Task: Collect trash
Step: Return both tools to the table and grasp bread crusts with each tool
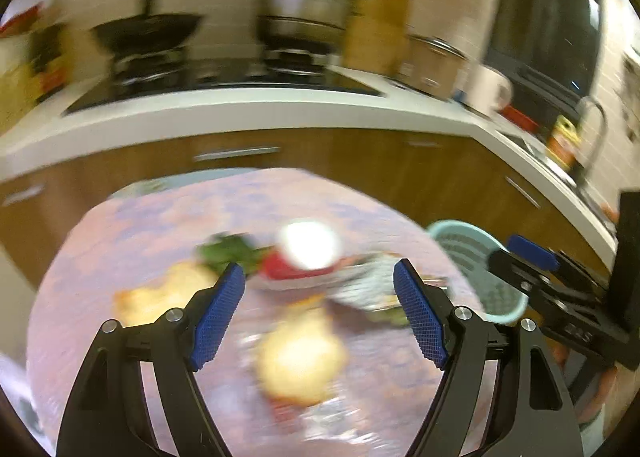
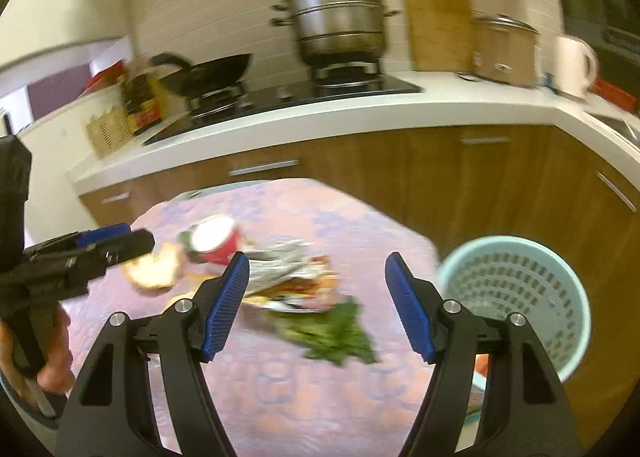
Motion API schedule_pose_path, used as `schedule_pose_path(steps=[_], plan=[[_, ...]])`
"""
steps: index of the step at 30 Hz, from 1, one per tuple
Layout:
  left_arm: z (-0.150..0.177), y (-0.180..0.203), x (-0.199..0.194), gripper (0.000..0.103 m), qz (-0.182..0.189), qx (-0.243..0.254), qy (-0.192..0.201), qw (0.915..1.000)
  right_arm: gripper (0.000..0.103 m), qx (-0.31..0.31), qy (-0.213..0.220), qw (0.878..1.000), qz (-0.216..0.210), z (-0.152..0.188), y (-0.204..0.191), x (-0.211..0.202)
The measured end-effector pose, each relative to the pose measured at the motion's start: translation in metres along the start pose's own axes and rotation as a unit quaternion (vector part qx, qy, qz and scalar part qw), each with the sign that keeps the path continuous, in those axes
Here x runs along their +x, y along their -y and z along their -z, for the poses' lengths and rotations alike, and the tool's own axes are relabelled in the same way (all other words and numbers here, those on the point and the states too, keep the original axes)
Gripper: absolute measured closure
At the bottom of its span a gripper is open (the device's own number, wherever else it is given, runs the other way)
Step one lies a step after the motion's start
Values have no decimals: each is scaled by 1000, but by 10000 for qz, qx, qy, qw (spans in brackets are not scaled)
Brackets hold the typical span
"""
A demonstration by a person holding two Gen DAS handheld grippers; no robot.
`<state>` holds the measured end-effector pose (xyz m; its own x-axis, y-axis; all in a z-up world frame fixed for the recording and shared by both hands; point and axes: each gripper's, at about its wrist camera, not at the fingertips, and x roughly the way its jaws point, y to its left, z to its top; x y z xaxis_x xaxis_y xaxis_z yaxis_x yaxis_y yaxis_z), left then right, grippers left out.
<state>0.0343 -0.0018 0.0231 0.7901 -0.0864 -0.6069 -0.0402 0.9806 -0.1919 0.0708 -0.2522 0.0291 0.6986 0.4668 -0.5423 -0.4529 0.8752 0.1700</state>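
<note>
A: In the left wrist view, what do we have?

B: The left gripper (image 1: 319, 315) is spread wide and holds nothing. Under it is the table (image 1: 160, 217) with a pink patterned cloth. The picture is blurred, but I can see a yellow scrap (image 1: 302, 367) between the fingers, a second yellow piece (image 1: 160, 293) to the left, green leaves (image 1: 230, 253), a red cup (image 1: 306, 253) lying on its side and a crumpled wrapper (image 1: 368, 285). The pale green basket (image 1: 476, 269) stands at the right edge of the table.

A: And the right wrist view?

B: The right gripper (image 2: 317, 307) is also released and empty. It hovers above the wrapper (image 2: 280, 269) and the leaves (image 2: 336, 331). The cup (image 2: 216, 239) and a piece that looks like bread (image 2: 154, 269) lie further left, near the other gripper (image 2: 108, 243). The basket (image 2: 516, 297) is beside the table on the right, and inside I see only its slotted wall, no trash.

A: So how far is the task?

B: I judge it is at the very beginning. All trash is on the cloth, nothing is grasped, and every piece must go into the basket.
</note>
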Motion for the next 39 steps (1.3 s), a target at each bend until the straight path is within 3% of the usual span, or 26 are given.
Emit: schedule_pose_path(steps=[2, 5, 11, 15, 19, 22, 27, 32, 39], plan=[[3, -26, -6, 28, -283, -265, 28, 9992, 44, -204, -68, 9997, -75, 1, -21, 8], [11, -69, -10, 27, -631, -710, -72, 9955, 46, -473, -275, 9982, -262, 8, -48, 23], [30, -113, 3, 26, -532, -1219, -496, 9899, 46, -832, -1009, 9871, -924, 30, -83, 53], [44, -106, 26, 24, -672, -702, -1053, 9897, 38, -1023, -1293, 9810, -1022, 44, -94, 62], [51, -94, 42, 24, -683, -278, -1266, 9892, 29, -1157, -1530, 9762, -1009, 55, -96, 70], [49, -88, 55, 24, -980, 39, -1372, 9857, 25, -1220, -1698, 9734, -942, 60, -97, 78], [43, -85, 69, 24, -1183, 311, -1424, 9822, 24, -1368, -1951, 9670, -906, 60, -101, 96], [35, -82, 81, 24, -1102, 565, -1395, 9824, 20, -1415, -2041, 9644, -909, 54, -105, 113], [28, -85, 93, 25, -961, 509, -1183, 9870, 19, -1029, -2036, 9670, -1131, 49, -103, 131]])
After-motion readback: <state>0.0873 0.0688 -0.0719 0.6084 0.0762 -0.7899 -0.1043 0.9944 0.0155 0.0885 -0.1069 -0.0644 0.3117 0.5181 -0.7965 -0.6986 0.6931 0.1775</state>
